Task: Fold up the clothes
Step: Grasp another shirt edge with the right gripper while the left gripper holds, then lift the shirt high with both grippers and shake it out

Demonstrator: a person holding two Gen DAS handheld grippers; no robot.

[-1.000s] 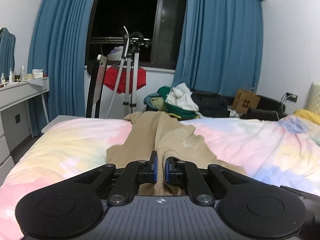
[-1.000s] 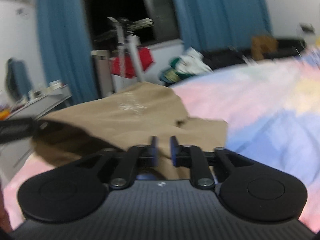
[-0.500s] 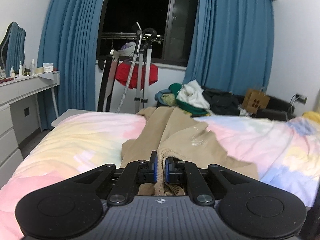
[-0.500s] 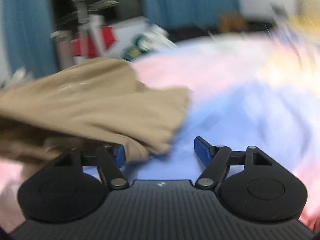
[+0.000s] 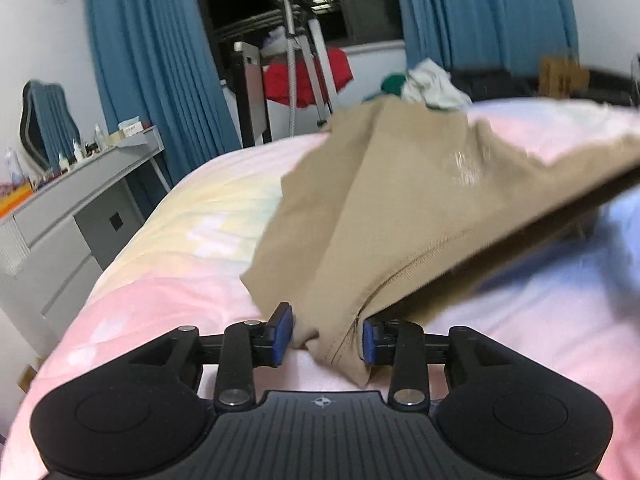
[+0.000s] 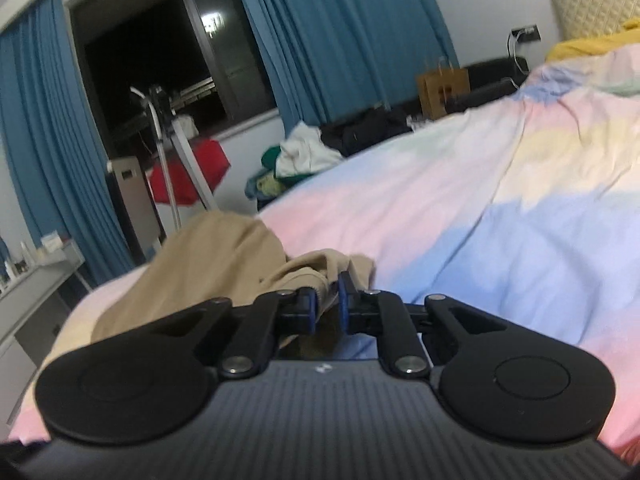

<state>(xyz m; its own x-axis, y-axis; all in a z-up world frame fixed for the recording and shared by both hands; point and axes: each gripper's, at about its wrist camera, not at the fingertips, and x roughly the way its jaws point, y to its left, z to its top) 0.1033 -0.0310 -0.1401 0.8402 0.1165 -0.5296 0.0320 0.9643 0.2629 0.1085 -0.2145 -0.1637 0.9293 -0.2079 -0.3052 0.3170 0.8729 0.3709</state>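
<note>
- Now I see my left gripper (image 5: 326,334) low over the bed, and its jaws have just been opening.
- Its two blue pads (image 5: 283,330) stand apart, with a corner of the tan shirt (image 5: 384,216) lying loose between them. The cloth may brush the right pad, but I do not see a squeeze.
- That corner rests on the pink part of the pastel blanket (image 5: 168,264).
- From there the shirt runs up and away to the right, and its right edge is lifted off the blanket with a dark shadow under it.
- My right gripper (image 6: 328,300) has just been closing, and its jaws are now almost together.
- A bunched fold of the tan shirt (image 6: 224,256) sits pinched between its pads, so I have hold of it there.
- The rest of the shirt lies in a heap to the left of that gripper, on the blanket (image 6: 460,216).
- Far behind the bed I see blue curtains (image 6: 336,36), a dark window (image 6: 152,64) and a pile of clothes (image 6: 300,156).
- A grey desk (image 5: 76,196) with small bottles stands at the left.
- A brown paper bag (image 6: 443,90) sits by the far wall.
</note>
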